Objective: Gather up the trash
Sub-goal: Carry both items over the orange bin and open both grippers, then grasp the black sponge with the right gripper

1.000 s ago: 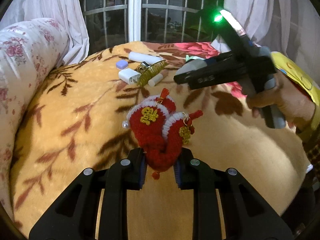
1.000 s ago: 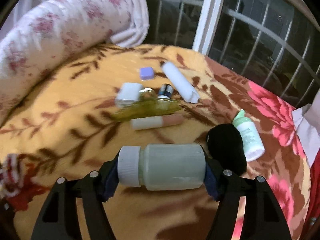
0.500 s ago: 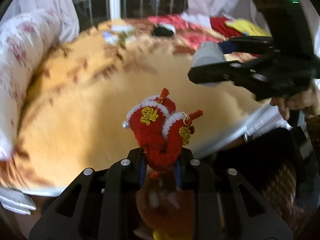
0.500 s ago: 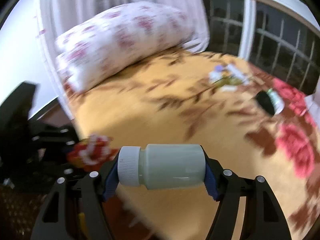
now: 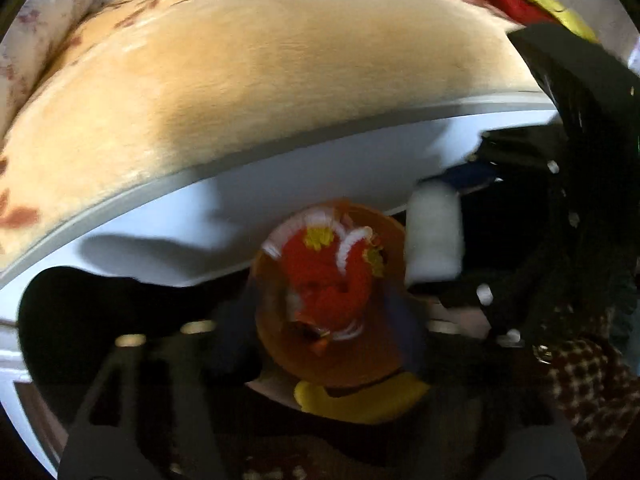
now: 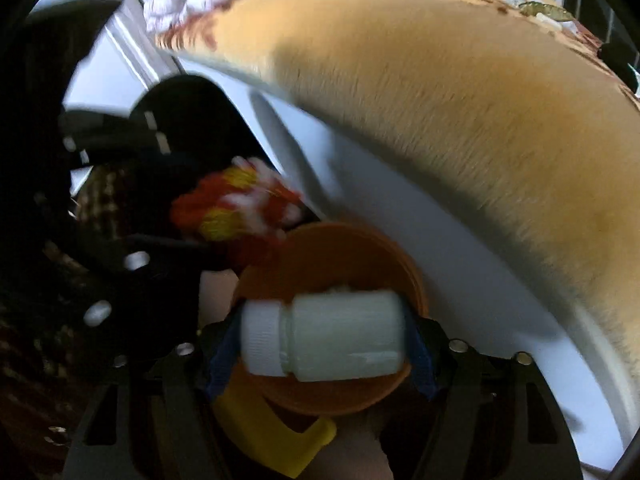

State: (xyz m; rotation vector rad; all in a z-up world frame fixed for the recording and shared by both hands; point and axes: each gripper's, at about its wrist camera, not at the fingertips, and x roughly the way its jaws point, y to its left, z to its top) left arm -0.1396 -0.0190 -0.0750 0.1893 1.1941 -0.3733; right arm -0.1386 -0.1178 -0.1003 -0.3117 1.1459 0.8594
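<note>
Both grippers had swung off the bed to the orange bin (image 6: 332, 264) beside it. Left gripper (image 5: 320, 320) was opening, the red knitted ornament (image 5: 328, 280) dropping in; right gripper (image 6: 324, 344) was opening around the white bottle (image 6: 324, 336) above the bin. Next: release fully, then withdraw.

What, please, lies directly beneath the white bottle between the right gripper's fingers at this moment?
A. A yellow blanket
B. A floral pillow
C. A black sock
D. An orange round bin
D. In the right wrist view the white bottle hangs over the open mouth of the orange bin, below the bed's edge.
</note>
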